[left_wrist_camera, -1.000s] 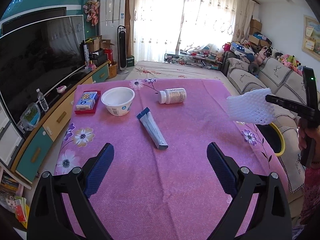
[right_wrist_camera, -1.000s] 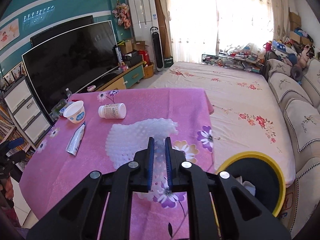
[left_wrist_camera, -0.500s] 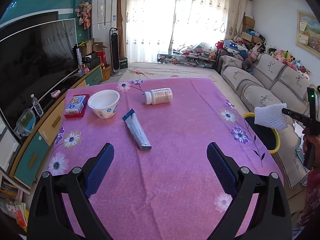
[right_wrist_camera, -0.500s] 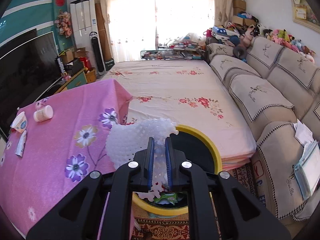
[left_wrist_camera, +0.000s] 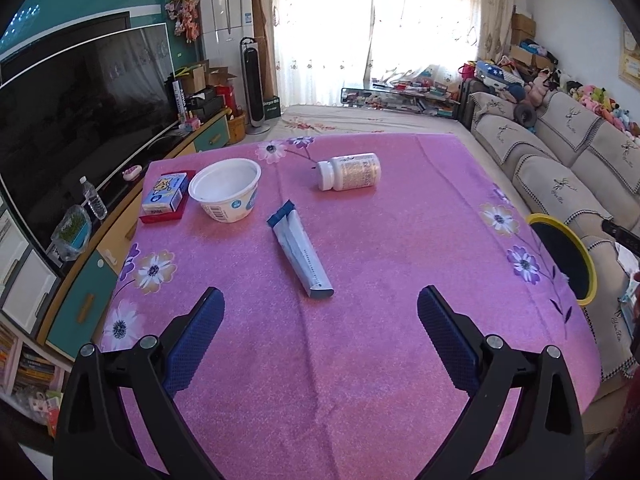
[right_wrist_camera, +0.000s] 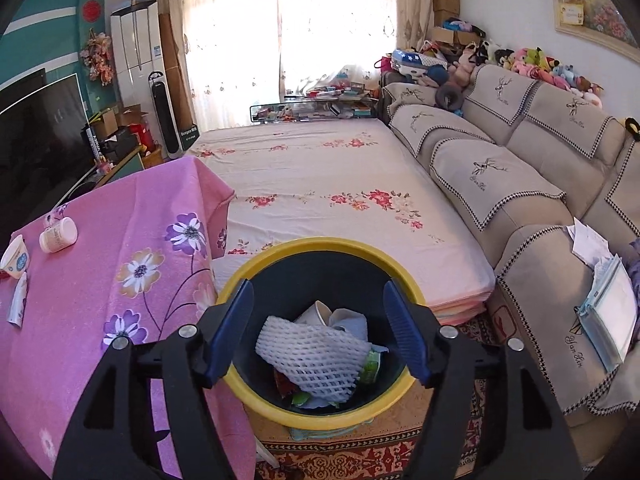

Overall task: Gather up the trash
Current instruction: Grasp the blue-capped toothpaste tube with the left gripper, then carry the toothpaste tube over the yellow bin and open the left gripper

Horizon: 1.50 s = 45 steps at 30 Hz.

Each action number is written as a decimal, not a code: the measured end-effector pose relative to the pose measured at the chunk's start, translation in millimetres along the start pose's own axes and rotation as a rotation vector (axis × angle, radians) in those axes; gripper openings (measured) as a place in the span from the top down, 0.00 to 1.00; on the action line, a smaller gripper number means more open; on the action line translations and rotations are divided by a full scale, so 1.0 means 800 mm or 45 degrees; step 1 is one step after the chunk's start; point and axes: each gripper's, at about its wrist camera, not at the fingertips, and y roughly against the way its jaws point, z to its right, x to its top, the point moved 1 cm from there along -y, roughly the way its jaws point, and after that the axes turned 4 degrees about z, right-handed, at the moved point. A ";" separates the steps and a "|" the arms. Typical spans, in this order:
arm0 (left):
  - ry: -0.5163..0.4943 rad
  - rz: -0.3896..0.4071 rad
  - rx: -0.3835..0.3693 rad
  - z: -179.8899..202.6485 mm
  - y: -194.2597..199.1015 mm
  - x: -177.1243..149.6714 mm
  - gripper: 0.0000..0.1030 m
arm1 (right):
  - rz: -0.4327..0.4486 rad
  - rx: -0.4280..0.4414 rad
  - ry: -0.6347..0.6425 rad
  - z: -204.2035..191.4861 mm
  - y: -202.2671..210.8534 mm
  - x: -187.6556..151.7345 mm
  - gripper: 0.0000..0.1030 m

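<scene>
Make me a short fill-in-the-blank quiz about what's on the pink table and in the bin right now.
1. The white foam net lies inside the bin, whose rim is coloured ____.
2. The white pill bottle on the pink tablecloth lies on its ____.
3. The crumpled tube lies between the left gripper and the white ____.
4. The small carton sits to the ____ of the cup.

Missing words: yellow; side; cup; left

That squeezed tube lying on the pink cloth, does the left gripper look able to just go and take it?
Probably yes. The left gripper stands open just short of the tube, which lies flat with bare tablecloth around it. The cup and pill bottle sit farther back, apart from it.
</scene>
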 end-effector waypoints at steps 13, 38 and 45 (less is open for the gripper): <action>0.101 -0.144 0.113 -0.002 -0.141 0.024 0.07 | -0.056 0.096 0.004 -0.017 -0.001 -0.013 0.35; 0.159 -0.255 0.104 -0.015 -0.202 0.028 0.74 | -0.073 0.109 -0.026 -0.007 -0.004 -0.015 0.35; 0.148 -0.227 0.079 -0.018 -0.177 0.024 0.79 | -0.056 0.111 -0.043 0.000 0.004 -0.017 0.35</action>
